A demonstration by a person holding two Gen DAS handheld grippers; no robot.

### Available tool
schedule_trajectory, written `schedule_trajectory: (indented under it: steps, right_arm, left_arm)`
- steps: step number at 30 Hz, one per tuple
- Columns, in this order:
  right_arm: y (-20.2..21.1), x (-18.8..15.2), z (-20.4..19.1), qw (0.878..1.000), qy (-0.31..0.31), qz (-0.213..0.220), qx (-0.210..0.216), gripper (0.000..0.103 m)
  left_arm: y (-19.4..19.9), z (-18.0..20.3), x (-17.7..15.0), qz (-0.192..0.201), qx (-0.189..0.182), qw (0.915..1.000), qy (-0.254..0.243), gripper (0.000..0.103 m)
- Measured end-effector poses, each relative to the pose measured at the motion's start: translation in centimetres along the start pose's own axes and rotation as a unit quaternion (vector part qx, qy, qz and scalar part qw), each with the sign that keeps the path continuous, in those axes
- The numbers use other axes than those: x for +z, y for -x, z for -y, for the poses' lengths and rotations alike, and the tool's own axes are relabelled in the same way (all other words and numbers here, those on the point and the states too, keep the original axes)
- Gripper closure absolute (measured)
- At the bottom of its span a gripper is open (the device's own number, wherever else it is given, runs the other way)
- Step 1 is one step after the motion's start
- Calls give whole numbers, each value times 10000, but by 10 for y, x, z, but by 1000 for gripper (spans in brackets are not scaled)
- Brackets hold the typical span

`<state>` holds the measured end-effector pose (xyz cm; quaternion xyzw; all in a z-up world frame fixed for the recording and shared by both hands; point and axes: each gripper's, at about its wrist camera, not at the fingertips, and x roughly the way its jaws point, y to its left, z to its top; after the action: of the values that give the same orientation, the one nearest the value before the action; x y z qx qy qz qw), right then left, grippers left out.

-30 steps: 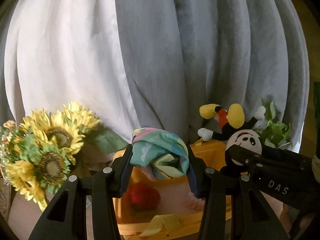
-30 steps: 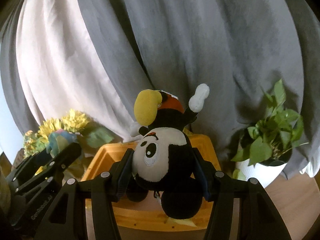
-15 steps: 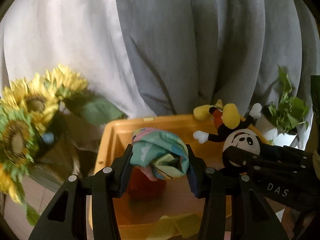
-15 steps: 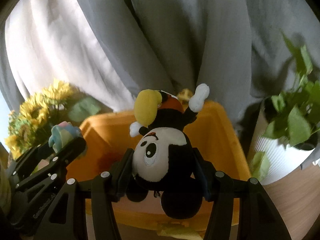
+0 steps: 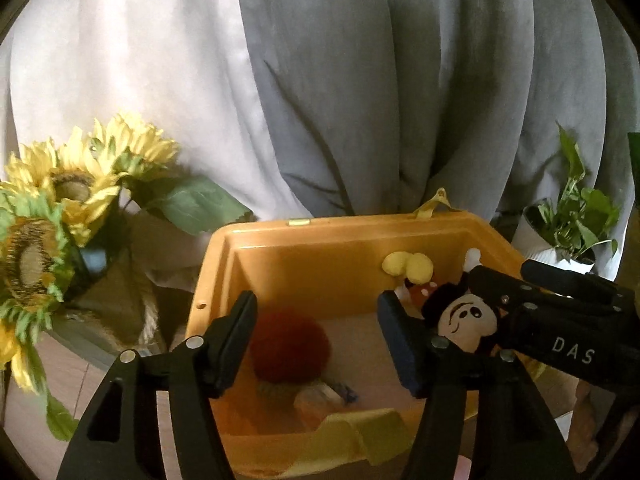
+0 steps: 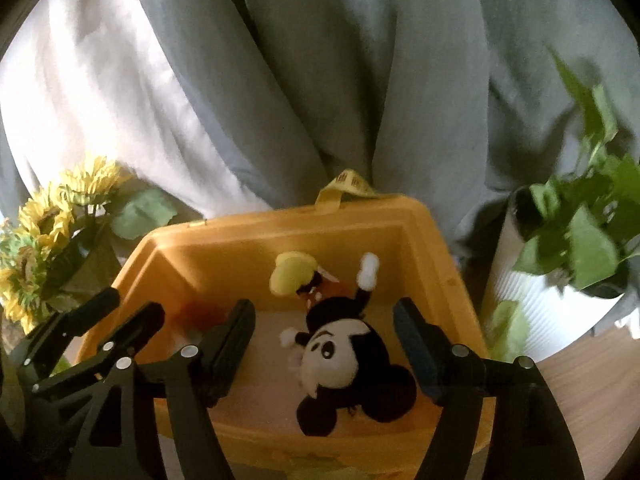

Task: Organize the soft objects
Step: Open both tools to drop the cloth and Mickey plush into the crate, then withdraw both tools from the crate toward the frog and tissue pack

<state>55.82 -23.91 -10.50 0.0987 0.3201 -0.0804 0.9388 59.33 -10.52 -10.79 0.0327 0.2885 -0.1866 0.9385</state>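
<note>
Right wrist view shows the right tool [image 6: 324, 340] spread wide and holding nothing, above the black and white plush mouse toy [image 6: 340, 356], which lies on the floor of the orange plastic bin [image 6: 436, 240]. The left tool [image 5: 316, 340] is also wide open and empty over a red fluffy ball [image 5: 288, 344] in the same bin. The toy looks light and soft, so its round head seems best to pinch. Grey and white curtains [image 5: 360, 80] hang behind, with yellow sunflowers [image 5: 68, 184] at left and a green potted plant [image 6: 580, 240] at right on the wooden counter [image 6: 592, 384].
</note>
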Motion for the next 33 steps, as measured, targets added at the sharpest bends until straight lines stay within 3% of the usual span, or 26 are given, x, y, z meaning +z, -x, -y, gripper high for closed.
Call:
schedule_trajectory:
  steps: [14, 33]
  right_arm:
    - [64, -13, 3, 9991, -118, 381, -118, 30]
    - [145, -66, -1, 9972, -133, 632, -380, 30]
  left_arm:
    - [78, 15, -6, 459, 73, 9988, -125, 33]
    - [160, 19, -58, 490, 353, 9981, -110, 29]
